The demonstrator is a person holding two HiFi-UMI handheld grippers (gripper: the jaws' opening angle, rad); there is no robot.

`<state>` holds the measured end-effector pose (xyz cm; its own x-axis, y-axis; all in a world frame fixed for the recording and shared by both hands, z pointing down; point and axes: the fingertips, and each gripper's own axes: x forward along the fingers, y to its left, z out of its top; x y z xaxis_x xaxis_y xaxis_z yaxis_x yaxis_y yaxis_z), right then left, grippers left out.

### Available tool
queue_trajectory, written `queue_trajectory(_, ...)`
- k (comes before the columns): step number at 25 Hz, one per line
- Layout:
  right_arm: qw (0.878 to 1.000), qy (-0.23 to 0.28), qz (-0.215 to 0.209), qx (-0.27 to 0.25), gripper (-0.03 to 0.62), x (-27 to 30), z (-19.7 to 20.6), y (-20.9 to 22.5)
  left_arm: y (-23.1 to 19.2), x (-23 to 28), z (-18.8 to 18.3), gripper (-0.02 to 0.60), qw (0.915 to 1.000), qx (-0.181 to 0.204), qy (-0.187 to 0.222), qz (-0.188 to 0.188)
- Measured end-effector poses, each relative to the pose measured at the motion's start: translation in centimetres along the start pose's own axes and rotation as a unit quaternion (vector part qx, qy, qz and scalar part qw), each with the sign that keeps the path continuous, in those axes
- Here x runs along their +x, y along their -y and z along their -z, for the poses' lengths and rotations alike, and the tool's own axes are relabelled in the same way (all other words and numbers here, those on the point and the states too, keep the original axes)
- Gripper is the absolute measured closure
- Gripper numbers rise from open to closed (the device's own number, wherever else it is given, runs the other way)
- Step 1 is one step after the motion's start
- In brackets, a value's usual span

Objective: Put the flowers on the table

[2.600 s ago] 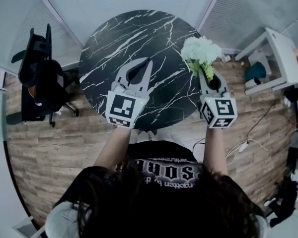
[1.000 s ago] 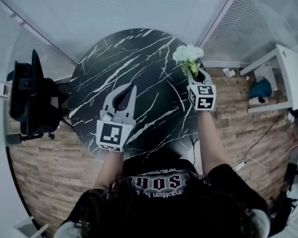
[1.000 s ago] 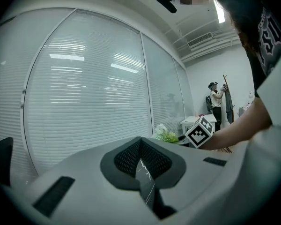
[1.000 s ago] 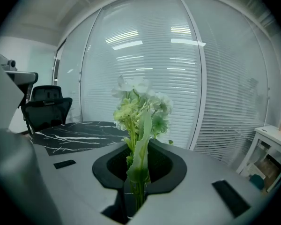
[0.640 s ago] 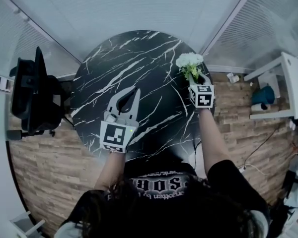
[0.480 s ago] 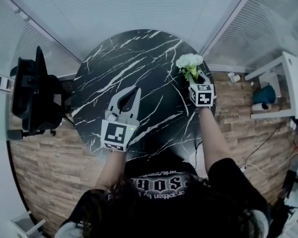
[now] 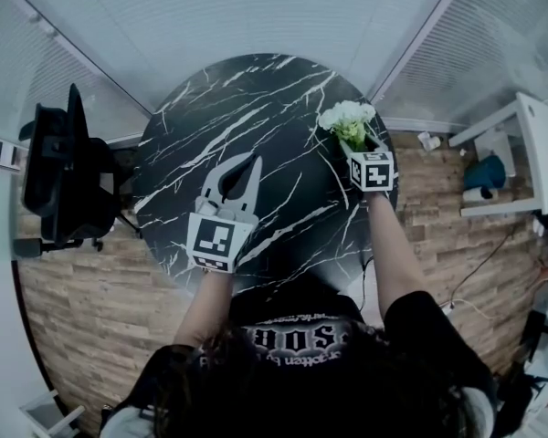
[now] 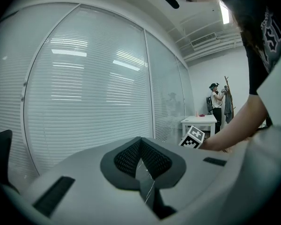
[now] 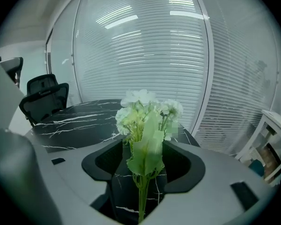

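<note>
A bunch of white flowers (image 7: 347, 117) with green leaves lies over the right edge of the round black marble table (image 7: 228, 99). My right gripper (image 7: 358, 142) is just behind it. In the right gripper view its jaws have just been opening and now stand wide apart. The flowers' (image 9: 145, 111) stem and leaves run between the jaws, and neither pad presses on them. I cannot tell whether the blooms rest on the table (image 9: 75, 121). My left gripper (image 7: 242, 160) hovers over the table's near middle, its tips (image 8: 140, 142) closed together on nothing.
A black office chair (image 7: 64, 172) stands left of the table. At the right are a white side table (image 7: 539, 144) and a teal object (image 7: 487, 172) on the wood floor. Glass walls with blinds close the far side. A person (image 8: 217, 102) stands far off.
My right gripper sank toward the table's right edge with the flowers, then its jaws opened. The left gripper stayed almost where it was.
</note>
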<state>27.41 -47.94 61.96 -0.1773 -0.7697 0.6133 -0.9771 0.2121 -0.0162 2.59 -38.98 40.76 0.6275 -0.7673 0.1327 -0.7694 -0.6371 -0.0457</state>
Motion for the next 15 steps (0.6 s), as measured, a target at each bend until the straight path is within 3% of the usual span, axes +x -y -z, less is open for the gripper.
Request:
queue_trajectory(8,0.999,0.012,-0.008,-0.033,0.327,-4.0,-2.1,-1.7,0.4,-1.3,-0.8,0.58,1.0,0.0,0.004,0.008)
queue_trajectory(15,0.996,0.082,-0.02,-0.029,0.33,-11.0,-5.0,-5.4,1.3,-3.3,-1.7,0.58,0.9996,0.006,0.019,0.022)
